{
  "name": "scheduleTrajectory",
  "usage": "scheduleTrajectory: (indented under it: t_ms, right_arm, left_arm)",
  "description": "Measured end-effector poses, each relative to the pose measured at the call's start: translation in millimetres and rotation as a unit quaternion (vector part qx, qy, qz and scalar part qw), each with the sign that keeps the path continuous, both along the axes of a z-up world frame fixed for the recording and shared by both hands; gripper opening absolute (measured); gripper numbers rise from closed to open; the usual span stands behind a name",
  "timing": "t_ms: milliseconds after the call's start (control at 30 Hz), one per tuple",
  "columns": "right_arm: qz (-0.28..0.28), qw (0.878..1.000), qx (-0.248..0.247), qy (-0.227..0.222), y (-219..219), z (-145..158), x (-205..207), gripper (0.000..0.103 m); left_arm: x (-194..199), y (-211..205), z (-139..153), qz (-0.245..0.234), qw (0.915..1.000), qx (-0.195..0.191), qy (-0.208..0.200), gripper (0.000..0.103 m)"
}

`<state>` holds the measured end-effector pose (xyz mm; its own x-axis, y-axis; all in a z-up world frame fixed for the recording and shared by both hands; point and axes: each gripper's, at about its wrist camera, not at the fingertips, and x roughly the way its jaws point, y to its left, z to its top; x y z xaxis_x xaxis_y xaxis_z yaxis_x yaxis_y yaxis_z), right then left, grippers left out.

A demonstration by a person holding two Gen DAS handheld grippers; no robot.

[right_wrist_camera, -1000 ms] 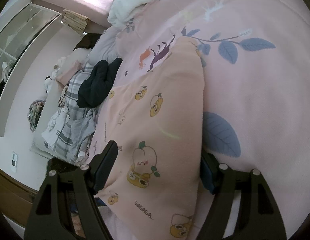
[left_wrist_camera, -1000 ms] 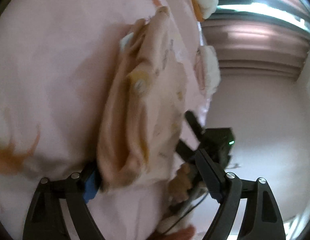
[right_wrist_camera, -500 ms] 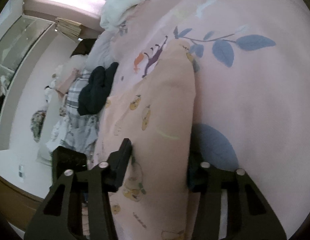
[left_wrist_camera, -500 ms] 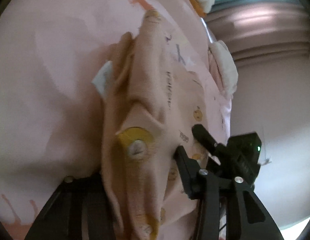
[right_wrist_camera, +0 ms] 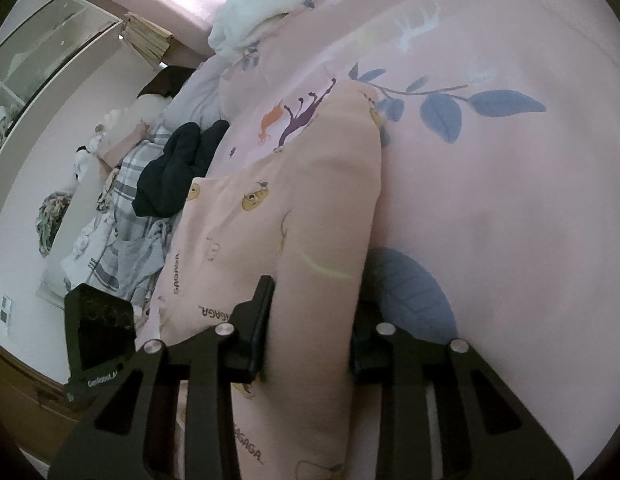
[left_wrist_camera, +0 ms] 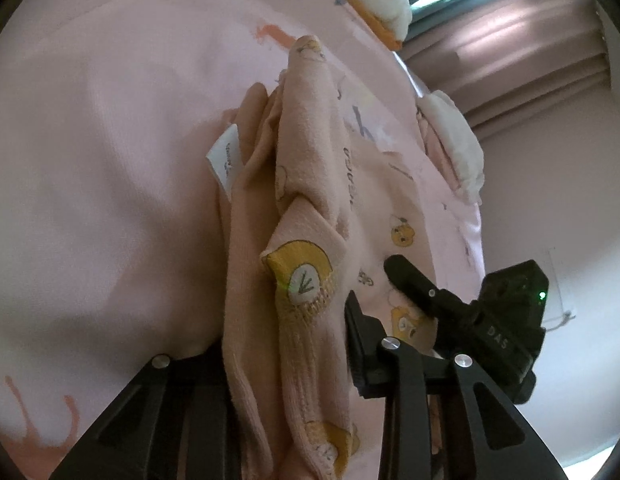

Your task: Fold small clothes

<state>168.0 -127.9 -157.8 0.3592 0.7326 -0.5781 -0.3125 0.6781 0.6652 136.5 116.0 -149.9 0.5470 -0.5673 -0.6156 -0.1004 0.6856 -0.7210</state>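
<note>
A small peach garment (left_wrist_camera: pixel 310 208) printed with yellow cartoon figures lies on a pink bedspread (left_wrist_camera: pixel 110 160). My left gripper (left_wrist_camera: pixel 286 364) is shut on its bunched edge, with a white label (left_wrist_camera: pixel 224 160) showing to the left. The other gripper (left_wrist_camera: pixel 462 312) shows at the right of this view. In the right wrist view the same garment (right_wrist_camera: pixel 302 216) has a rolled fold, and my right gripper (right_wrist_camera: pixel 310 344) is shut on that fold. The left gripper's body (right_wrist_camera: pixel 100 340) shows at the lower left there.
The bedspread (right_wrist_camera: pixel 510 180) carries blue leaf and animal prints. A dark garment (right_wrist_camera: pixel 178 168) and plaid clothes (right_wrist_camera: pixel 122 216) lie heaped at the bed's left side. White pillows (left_wrist_camera: pixel 454 140) and curtains (left_wrist_camera: pixel 530 48) are beyond the bed.
Both grippers closed in on the garment, from open around it to clamped on its edges. The left end of the garment is now bunched and lifted.
</note>
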Motion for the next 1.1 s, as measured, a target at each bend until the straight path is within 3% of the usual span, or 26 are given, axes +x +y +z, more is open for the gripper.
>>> scheduleTrajectory:
  t_ms: [333,633,867,1100]
  right_arm:
    - [-0.007,0.999,-0.027,-0.017,8,4,-4,0.026]
    - [-0.013,0.995,-0.084,-0.043,21,9,-9,0.024]
    - [-0.026,0.998,-0.044,-0.023,14,8,-9,0.025]
    - [-0.025,0.999,-0.024,-0.033,13,28,-20,0.023]
  left_arm:
    - [6,-8,2,0.011,0.9998,0.016,-0.004,0.032]
    - [4,-11,4,0.030,0.9985,0.039,-0.022,0.030]
    - [2,-1,2,0.040,0.9990,0.001,-0.018,0.025]
    - [-8,-5,31,0.039,0.9981,0.026,-0.040,0.019]
